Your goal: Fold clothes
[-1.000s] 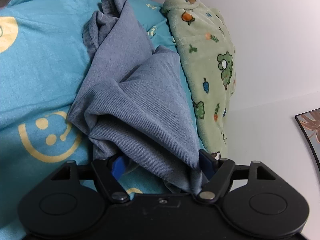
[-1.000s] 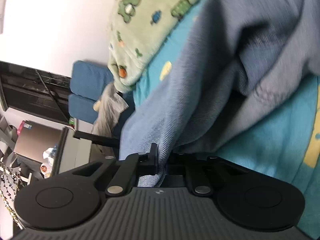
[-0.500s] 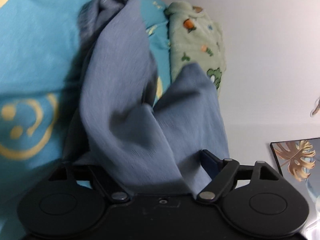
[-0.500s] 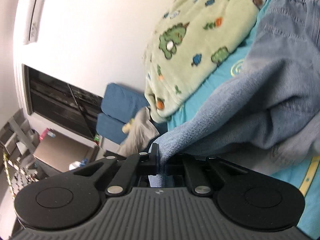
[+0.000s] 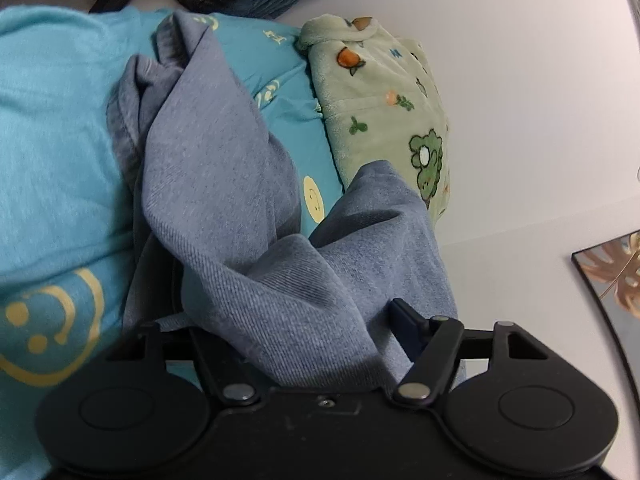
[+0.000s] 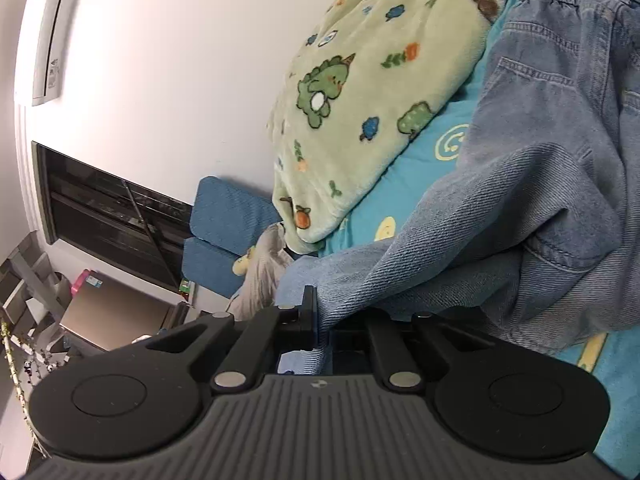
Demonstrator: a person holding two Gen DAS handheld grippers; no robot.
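The jeans [image 5: 224, 184] lie bunched on a turquoise bedsheet [image 5: 52, 128] printed with yellow smiley faces, and both claws have hold of them. Seen from the left wrist, denim drapes over and between the fingers of the left claw [image 5: 304, 340]; its right finger shows at the cloth's edge while the other is buried under the folds, so the fingers stand apart with fabric heaped between them, and whether they truly pinch it cannot be told. From that claw one ridge of denim runs away toward the waistband end, and a second fold rises beside the green blanket [image 5: 384, 92].

In the right wrist view the right claw [image 6: 320, 320] is clamped on an edge of the jeans [image 6: 540, 168], its fingers drawn together with a thin strip of denim squeezed between them. The elastic waistband and a back pocket lie beyond that claw, spread over the bedsheet [image 6: 404, 188]. The green blanket [image 6: 360, 100], patterned with trees and small animals, lies on the bed touching the jeans' far side, against a white wall [image 6: 168, 80]. Past the blanket's lower end are blue cushions [image 6: 224, 216], and an air conditioner [image 6: 52, 32] is mounted high on the wall
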